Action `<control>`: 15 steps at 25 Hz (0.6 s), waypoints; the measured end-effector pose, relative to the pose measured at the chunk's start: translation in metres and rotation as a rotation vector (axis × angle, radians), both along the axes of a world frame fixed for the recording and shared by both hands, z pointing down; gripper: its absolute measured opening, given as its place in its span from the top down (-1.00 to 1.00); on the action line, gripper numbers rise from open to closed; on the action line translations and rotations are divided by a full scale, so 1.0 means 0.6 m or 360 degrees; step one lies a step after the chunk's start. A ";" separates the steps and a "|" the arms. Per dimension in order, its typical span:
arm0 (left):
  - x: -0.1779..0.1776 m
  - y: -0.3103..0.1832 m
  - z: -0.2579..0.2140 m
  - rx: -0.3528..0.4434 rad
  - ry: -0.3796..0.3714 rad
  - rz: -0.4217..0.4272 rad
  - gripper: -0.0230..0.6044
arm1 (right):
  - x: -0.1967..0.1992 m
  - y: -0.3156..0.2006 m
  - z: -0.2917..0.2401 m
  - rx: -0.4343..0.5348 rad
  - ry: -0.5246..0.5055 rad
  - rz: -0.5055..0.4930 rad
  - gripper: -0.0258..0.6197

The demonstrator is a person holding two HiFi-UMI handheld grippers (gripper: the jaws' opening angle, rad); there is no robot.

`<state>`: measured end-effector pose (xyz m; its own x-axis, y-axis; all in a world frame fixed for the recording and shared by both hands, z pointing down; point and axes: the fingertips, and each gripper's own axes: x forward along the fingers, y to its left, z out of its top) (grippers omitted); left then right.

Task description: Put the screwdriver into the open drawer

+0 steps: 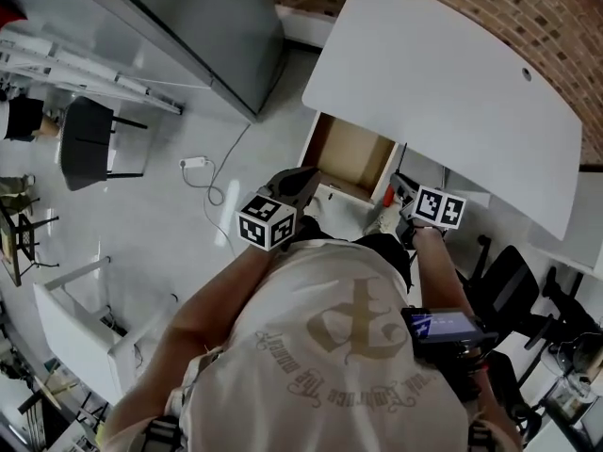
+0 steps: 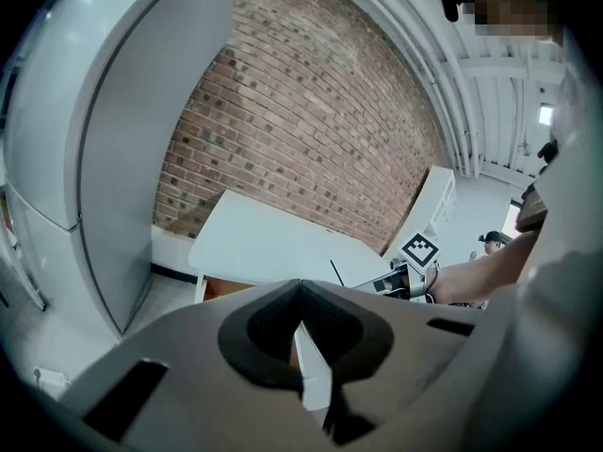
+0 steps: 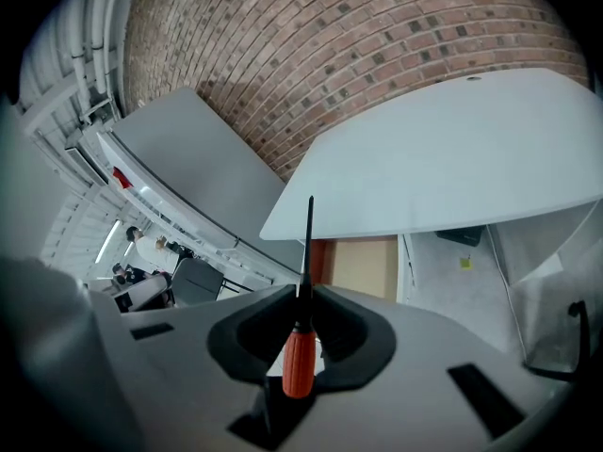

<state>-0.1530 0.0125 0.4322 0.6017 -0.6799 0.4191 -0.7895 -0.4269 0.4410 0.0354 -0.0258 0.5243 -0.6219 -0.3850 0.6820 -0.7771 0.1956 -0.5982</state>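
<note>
In the right gripper view my right gripper (image 3: 306,292) is shut on the screwdriver (image 3: 299,358). Its orange handle sits behind the pads and its black shaft (image 3: 309,238) points ahead, towards the open drawer (image 3: 363,266). From the head view the drawer (image 1: 353,153) shows a bare tan bottom and stands pulled out from under the white desk (image 1: 452,92). My right gripper (image 1: 399,186) hangs at the drawer's right corner and my left gripper (image 1: 306,179) at its left front. In the left gripper view my left gripper (image 2: 300,290) has its jaws together with nothing held.
A grey cabinet (image 1: 217,26) stands left of the desk, with a brick wall (image 1: 490,8) behind it. A white cable and plug (image 1: 195,163) lie on the floor. A black chair (image 1: 89,144) stands far left and a black office chair (image 1: 509,281) to the right.
</note>
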 end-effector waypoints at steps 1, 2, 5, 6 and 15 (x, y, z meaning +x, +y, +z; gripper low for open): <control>-0.007 0.003 0.003 -0.0005 0.0004 0.0008 0.86 | -0.008 0.004 0.003 -0.0005 -0.0001 0.0005 0.71; -0.013 0.006 0.006 -0.0009 0.0006 0.0016 0.86 | -0.015 0.008 0.006 -0.0012 -0.0003 0.0010 0.71; -0.035 0.013 0.013 -0.0015 0.0005 0.0024 0.86 | -0.035 0.018 0.016 -0.0030 -0.0002 0.0014 0.71; -0.044 0.014 0.015 -0.0016 0.0007 0.0016 0.86 | -0.042 0.021 0.020 -0.0036 -0.0004 0.0015 0.71; -0.092 0.029 0.056 -0.0099 0.0030 0.0022 0.86 | -0.085 0.031 0.070 -0.0124 0.0026 0.0043 0.71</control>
<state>-0.2080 0.0299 0.4655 0.6191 -0.6445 0.4487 -0.7750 -0.4093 0.4814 -0.0157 -0.0073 0.5666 -0.6006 -0.3468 0.7205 -0.7912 0.1280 -0.5979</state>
